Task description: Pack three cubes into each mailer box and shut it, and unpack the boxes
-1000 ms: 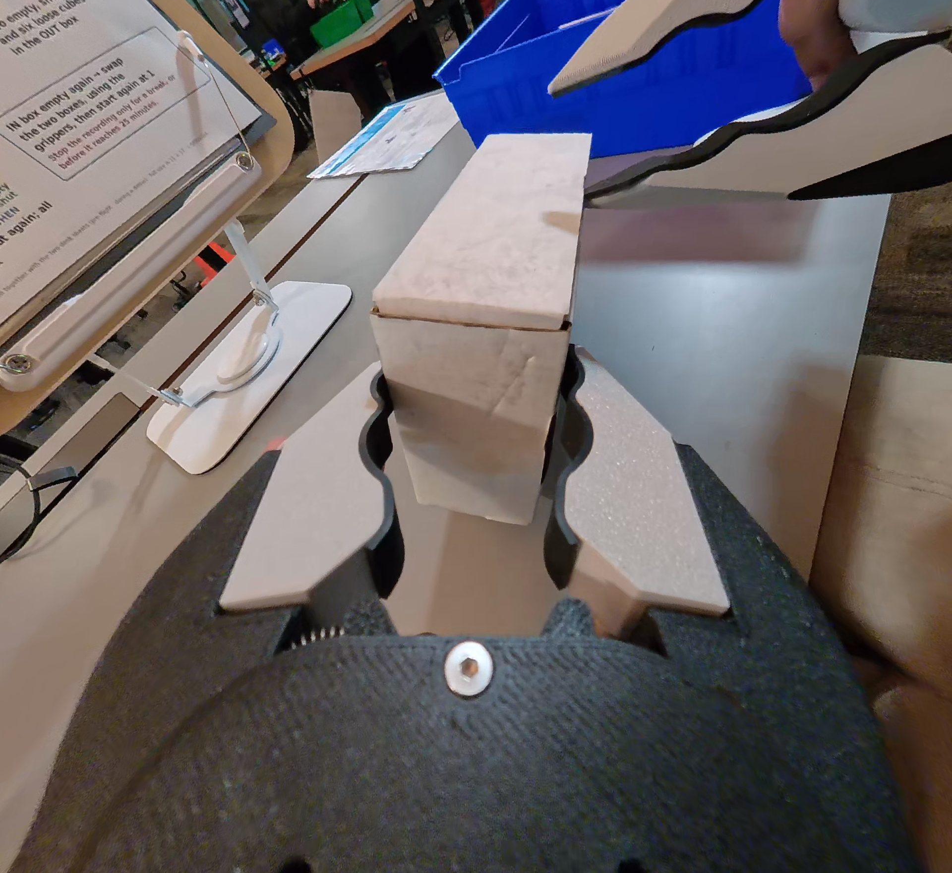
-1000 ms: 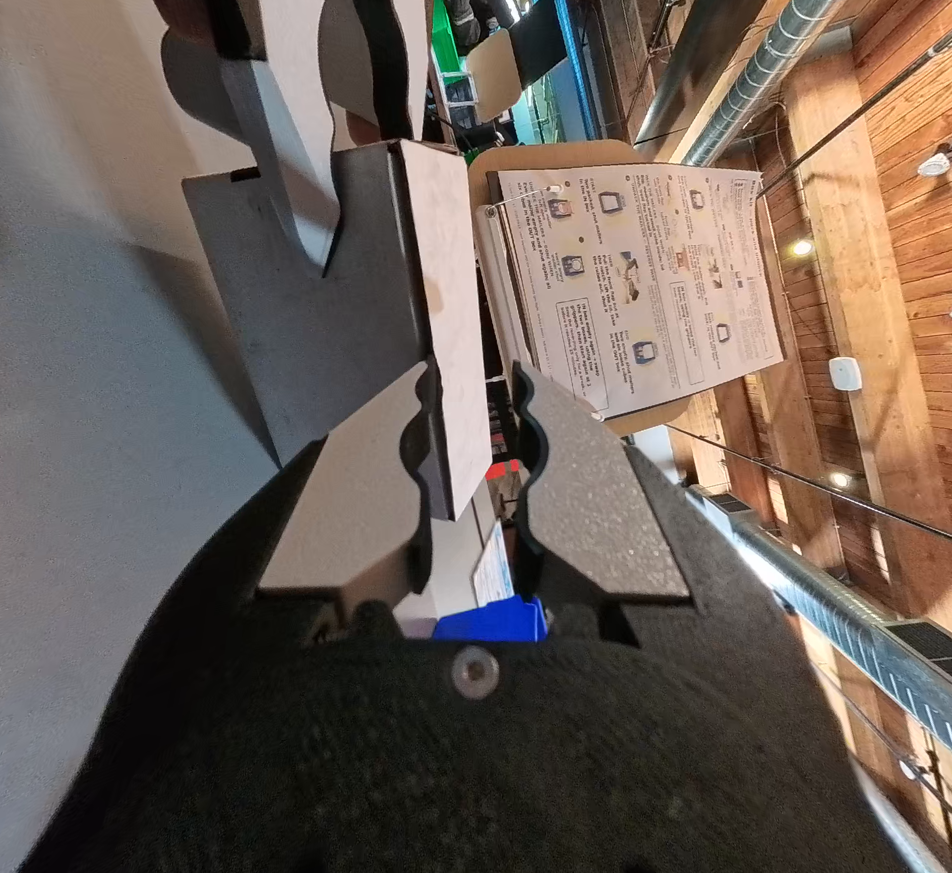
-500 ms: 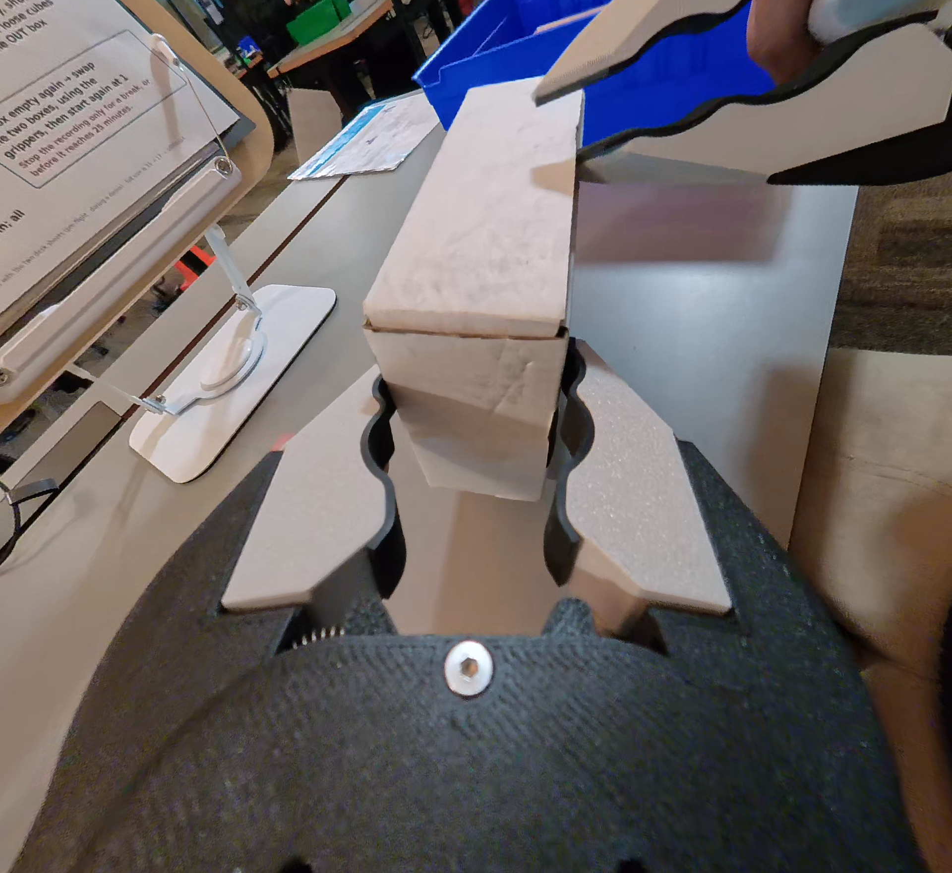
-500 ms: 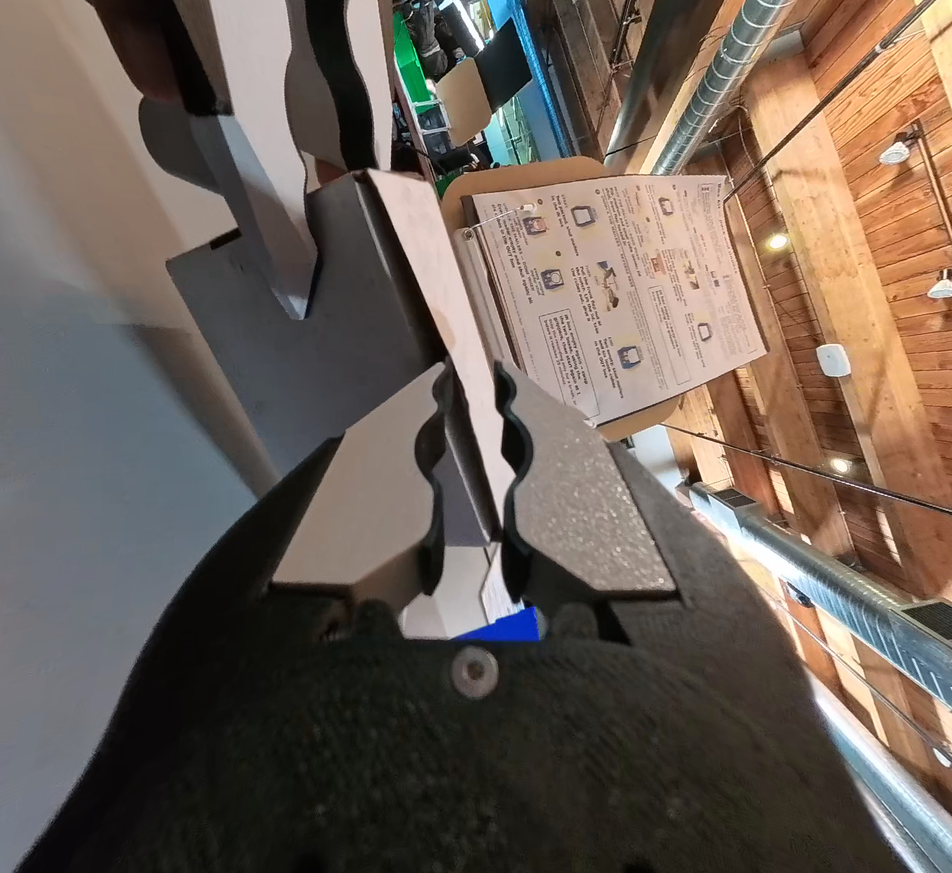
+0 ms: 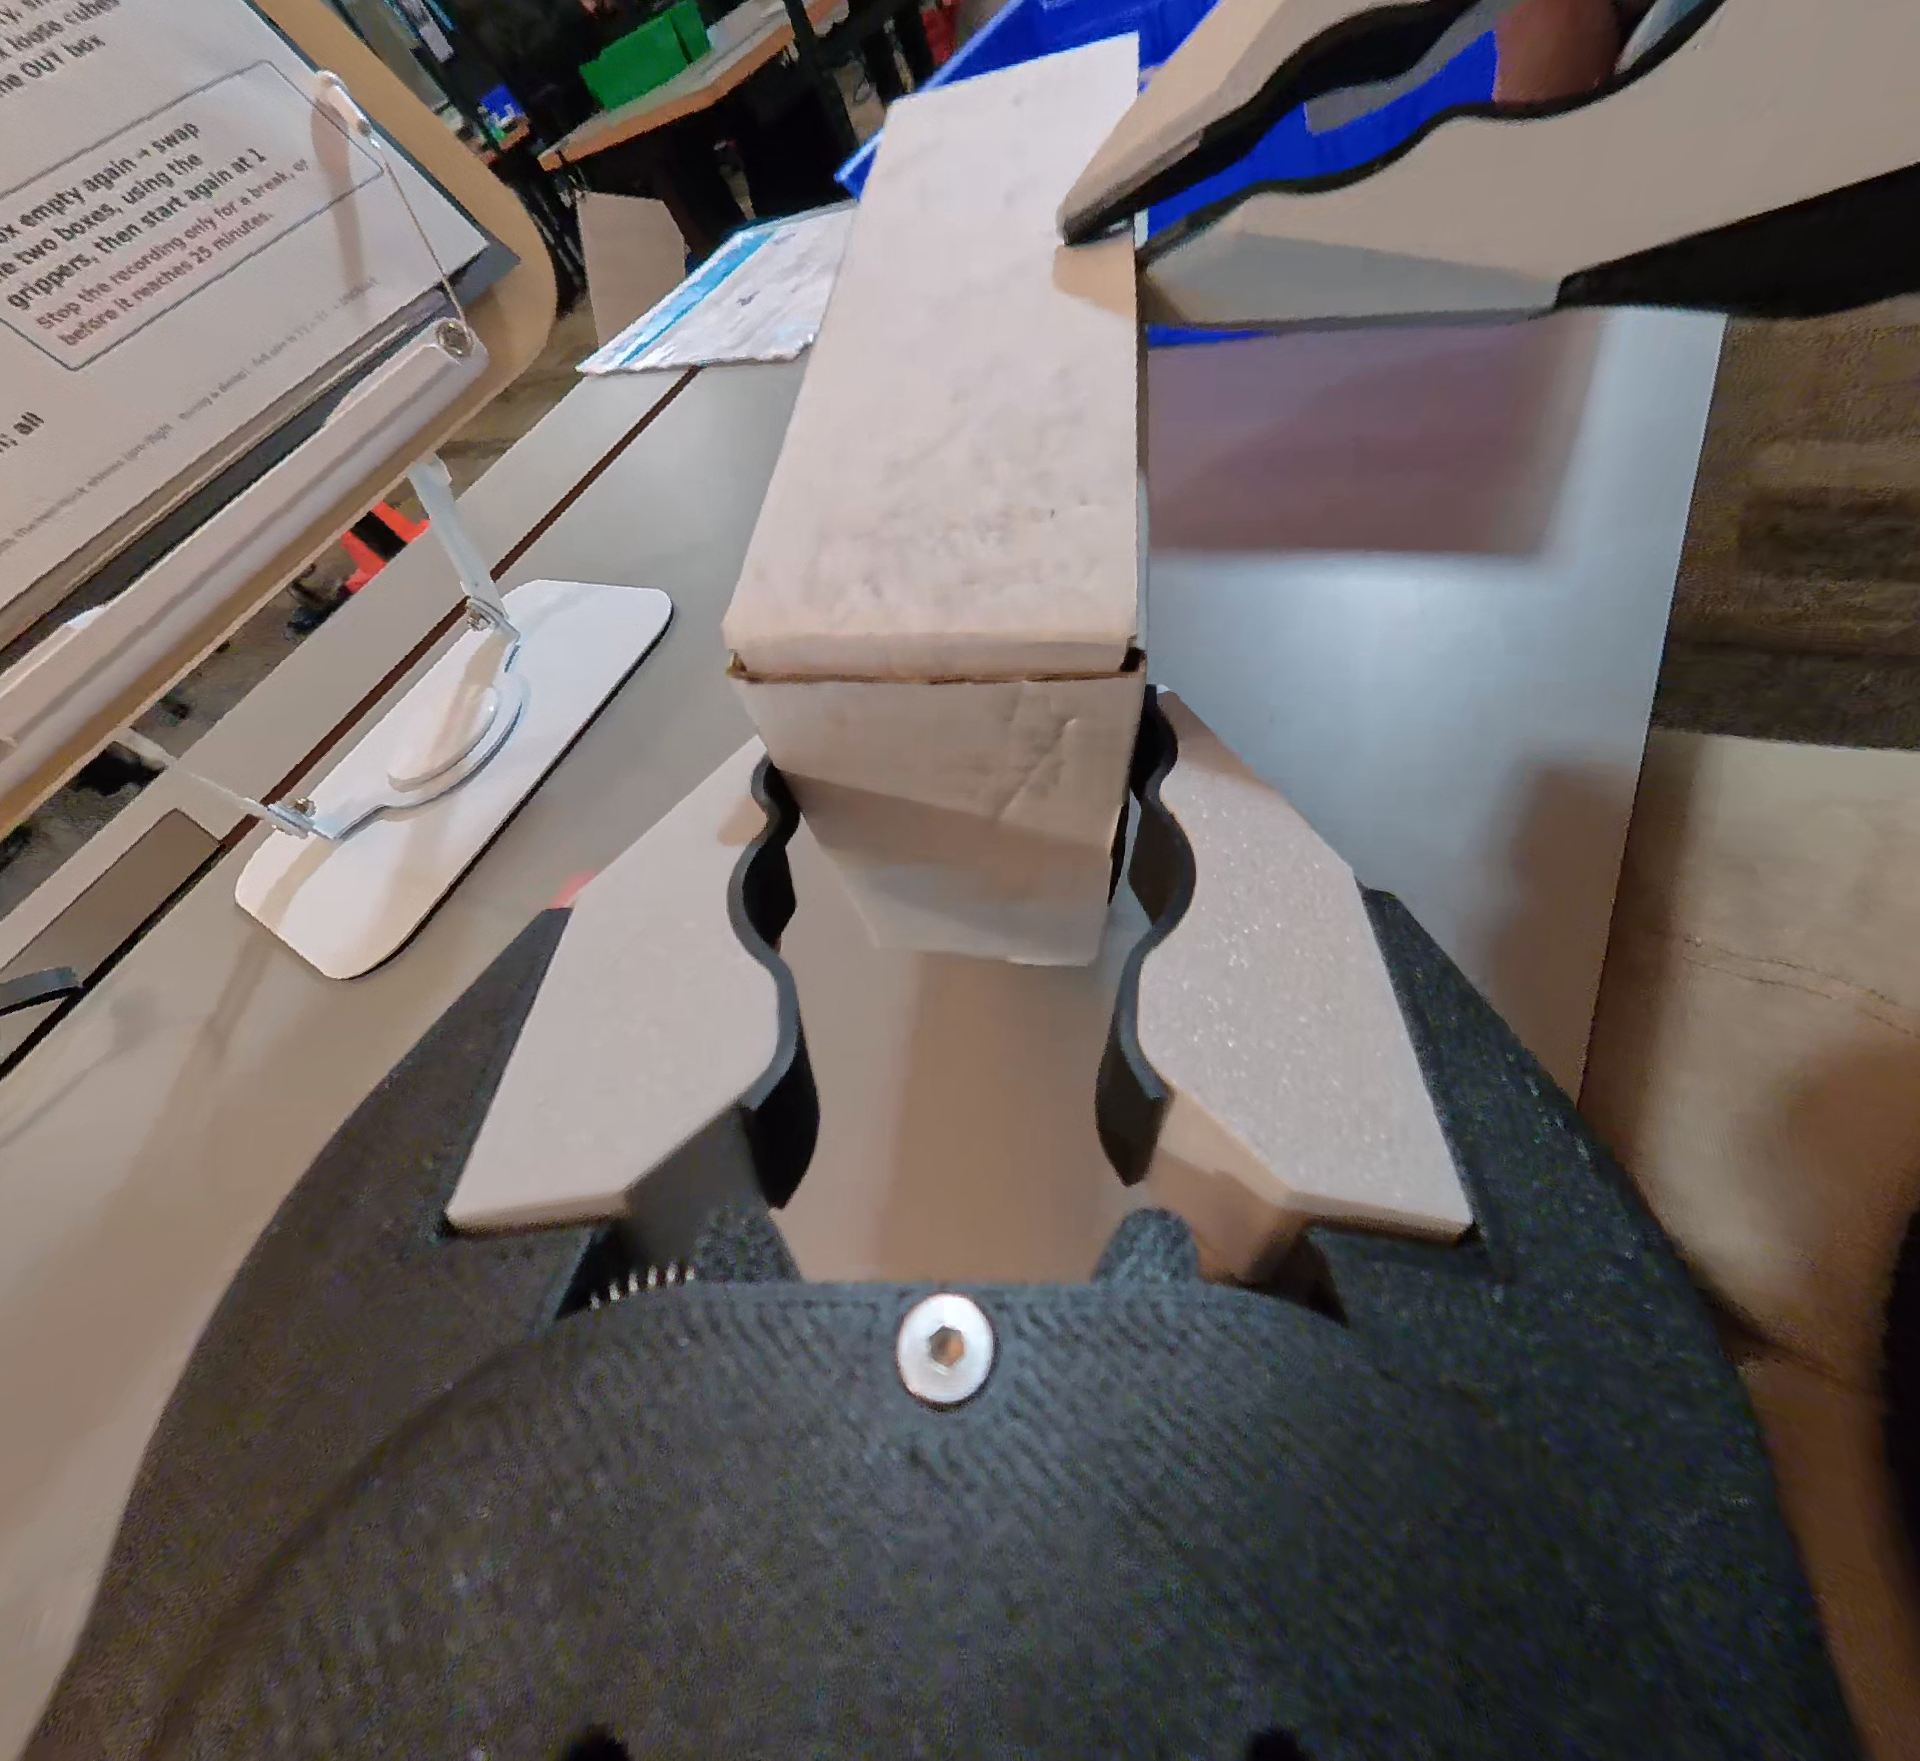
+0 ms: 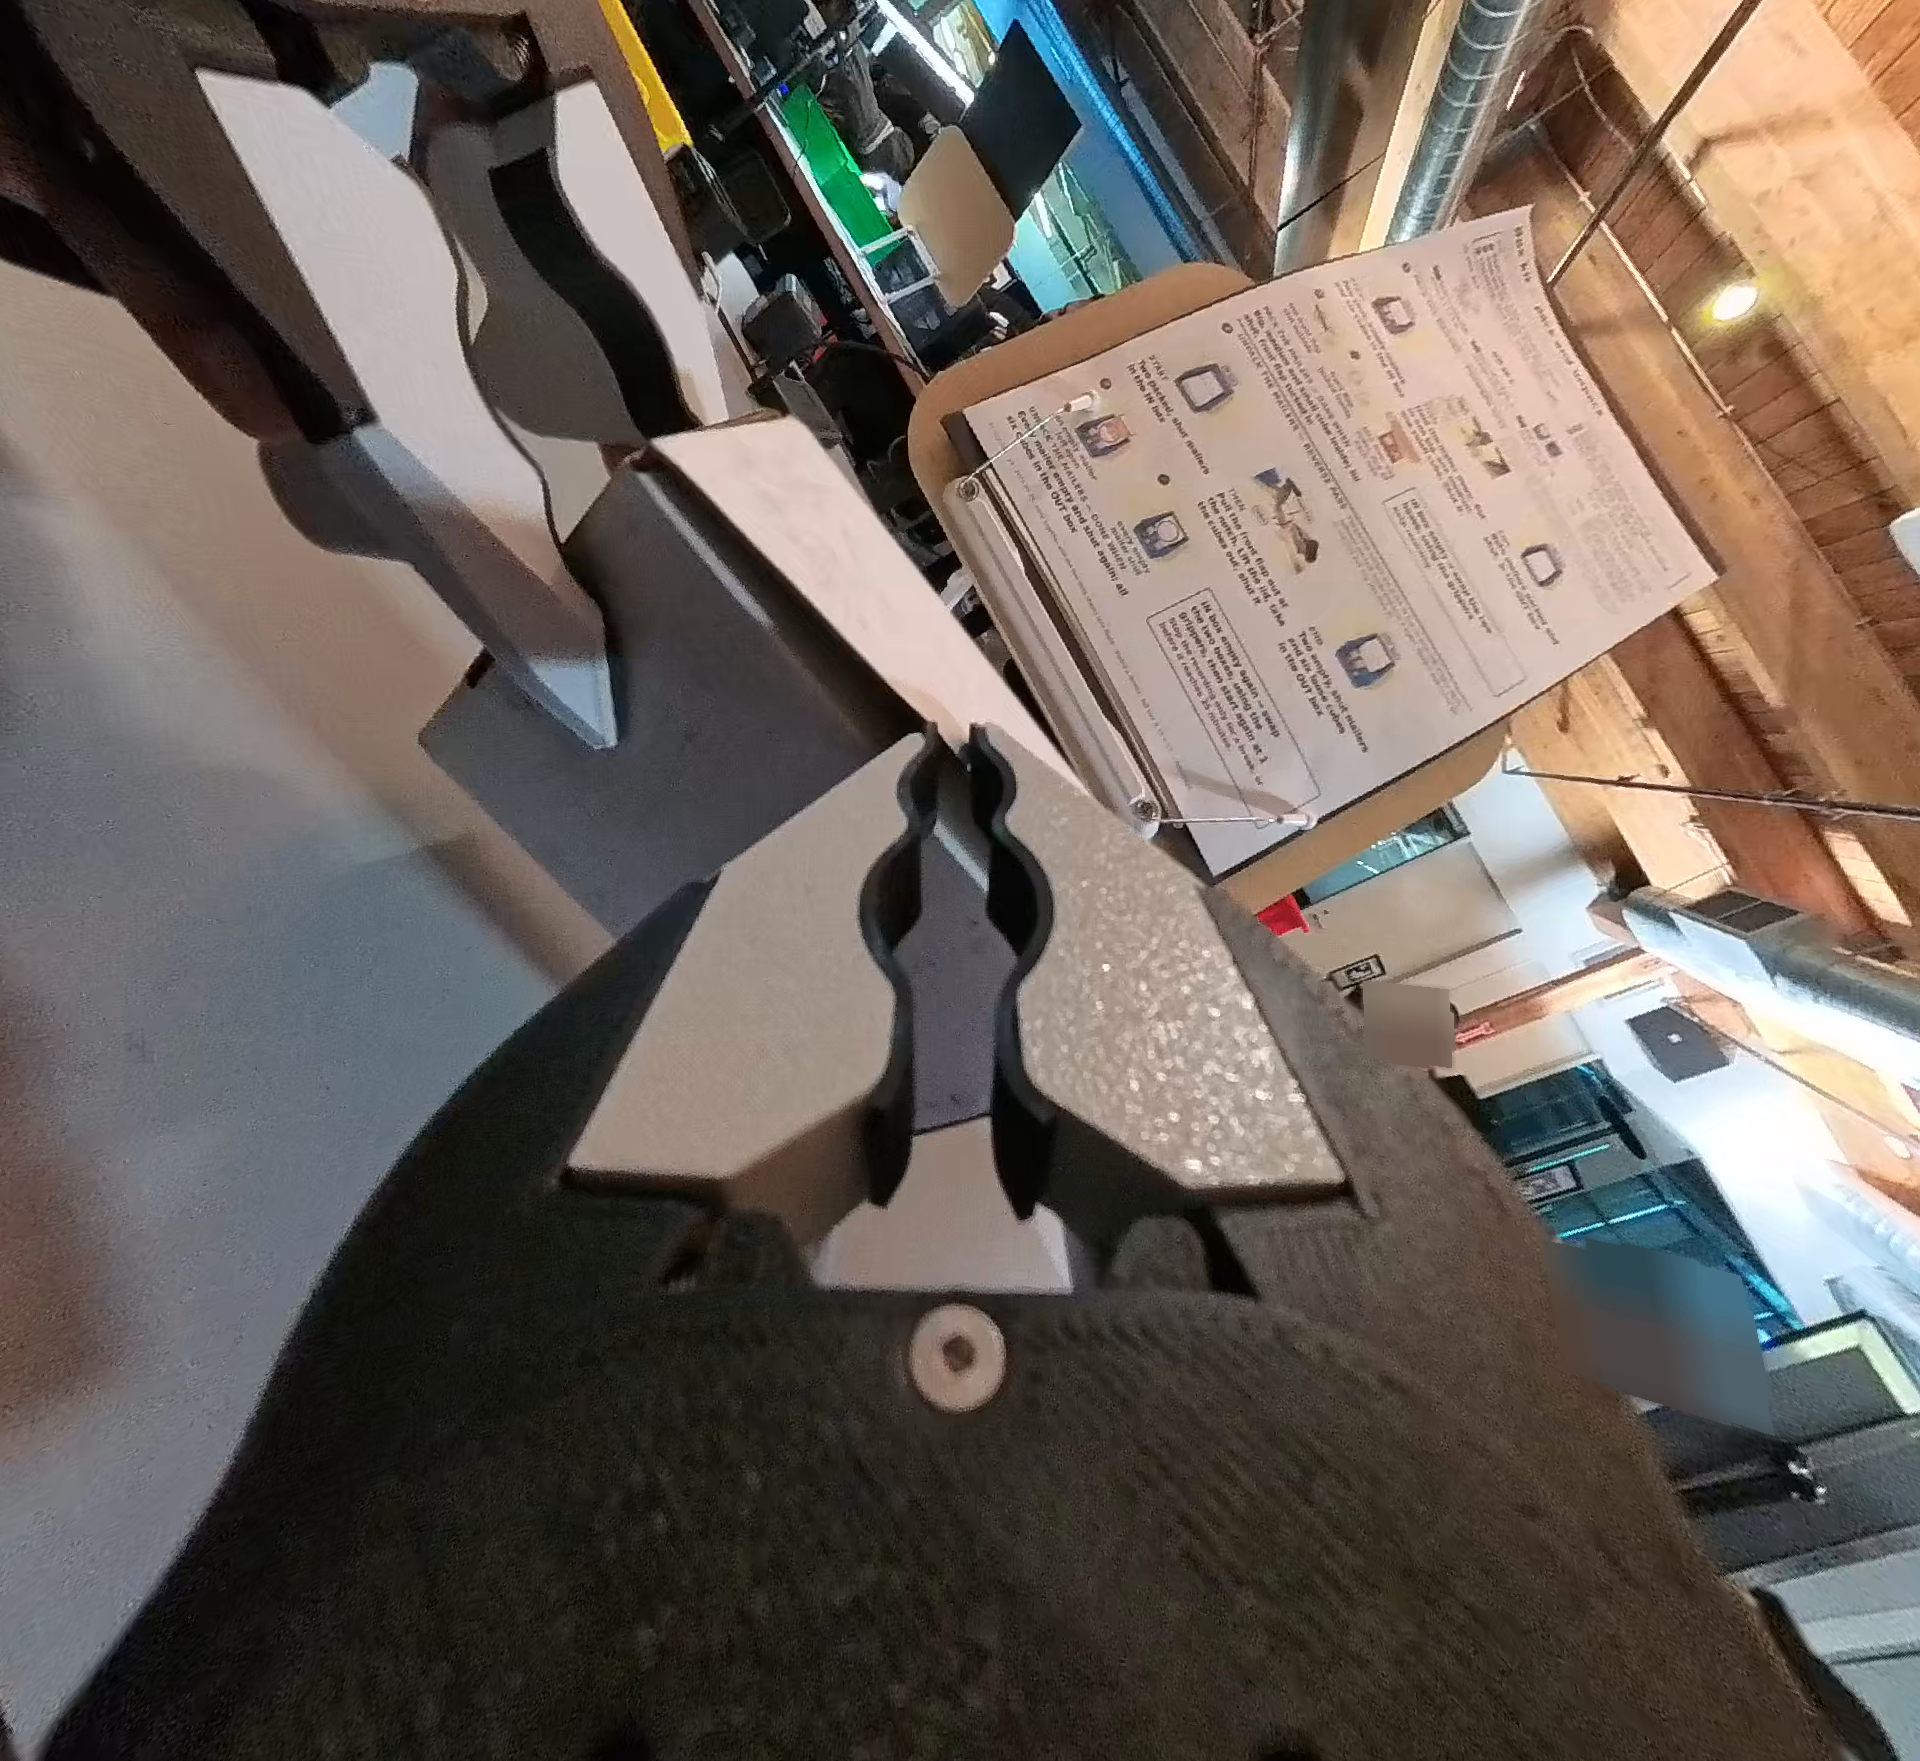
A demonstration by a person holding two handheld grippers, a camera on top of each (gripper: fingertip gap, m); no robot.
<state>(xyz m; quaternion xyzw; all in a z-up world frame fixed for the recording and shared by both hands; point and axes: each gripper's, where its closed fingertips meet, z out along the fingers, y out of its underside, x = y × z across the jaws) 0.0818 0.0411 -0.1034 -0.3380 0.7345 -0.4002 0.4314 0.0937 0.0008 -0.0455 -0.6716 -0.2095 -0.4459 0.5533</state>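
A white mailer box [image 5: 966, 423] with its lid down is held a little above the grey table [image 5: 1403, 620]. My left gripper [image 5: 951, 776] is shut on the box's near end. My right gripper [image 5: 1107, 257] reaches in from the upper right and is shut on the lid's right edge. In the right wrist view my right gripper [image 6: 951, 745] pinches the thin white lid edge of the box [image 6: 727, 651], and a finger [image 6: 416, 340] of the left gripper clamps the box's far end. No cubes are in view.
A blue bin [image 5: 1195, 28] stands behind the box. An instruction board [image 5: 208, 236] on a white stand [image 5: 447, 776] is at the left and also shows in the right wrist view [image 6: 1330, 548]. A paper sheet [image 5: 727, 298] lies at the back. A brown cardboard box [image 5: 1787, 984] is at the right. Spacing between my two grippers at the tips: around 8 centimeters.
My right gripper has closed from half open onto the lid's edge and has rolled. The box has come up and nearer in the left gripper's hold.
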